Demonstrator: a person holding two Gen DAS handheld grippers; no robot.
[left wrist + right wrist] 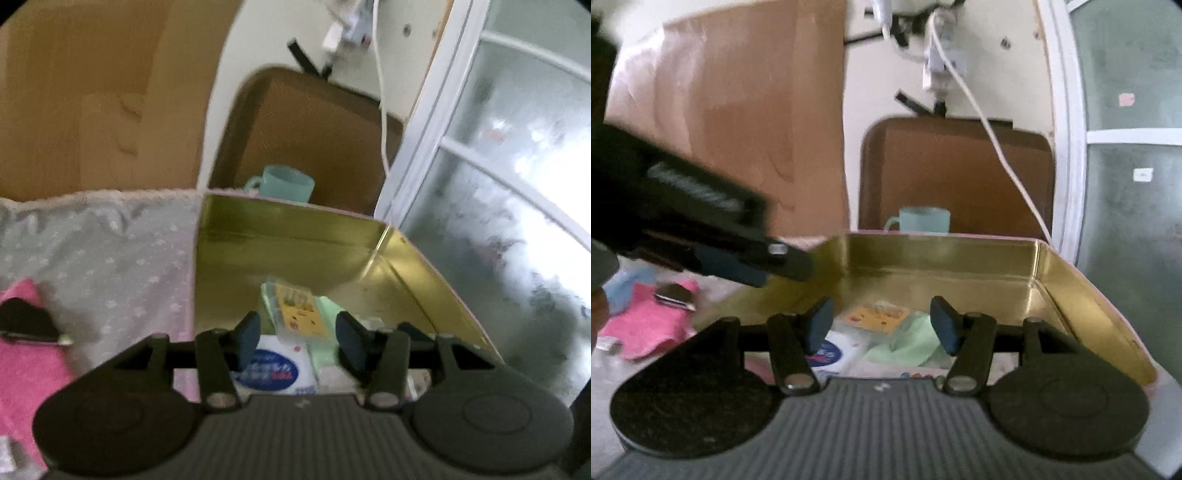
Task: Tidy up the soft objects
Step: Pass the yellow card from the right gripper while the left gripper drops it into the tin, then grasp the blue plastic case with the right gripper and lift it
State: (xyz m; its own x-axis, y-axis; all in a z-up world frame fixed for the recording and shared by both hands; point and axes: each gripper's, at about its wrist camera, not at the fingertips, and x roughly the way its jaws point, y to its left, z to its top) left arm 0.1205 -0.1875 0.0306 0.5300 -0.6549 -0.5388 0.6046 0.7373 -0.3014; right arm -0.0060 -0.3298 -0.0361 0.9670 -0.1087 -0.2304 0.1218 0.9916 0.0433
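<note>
both grippers' jaws apart, empty, over gold tin point(942, 258), left gripper point(783, 267) seen only from right wrist

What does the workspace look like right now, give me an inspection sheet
Surface: pale dotted cloth covers it.
Job's things: gold-lined tin holds a green cloth, a yellow packet and a white packet; pink cloth lies outside it, at its left.
Clutter: dark object on the pink cloth; teal mug behind the tin.
Tongs: left tongs and right tongs both open, empty, over the tin.
Cables: white cable hangs from a wall plug.
Surroundings: brown board, frosted window.
</note>
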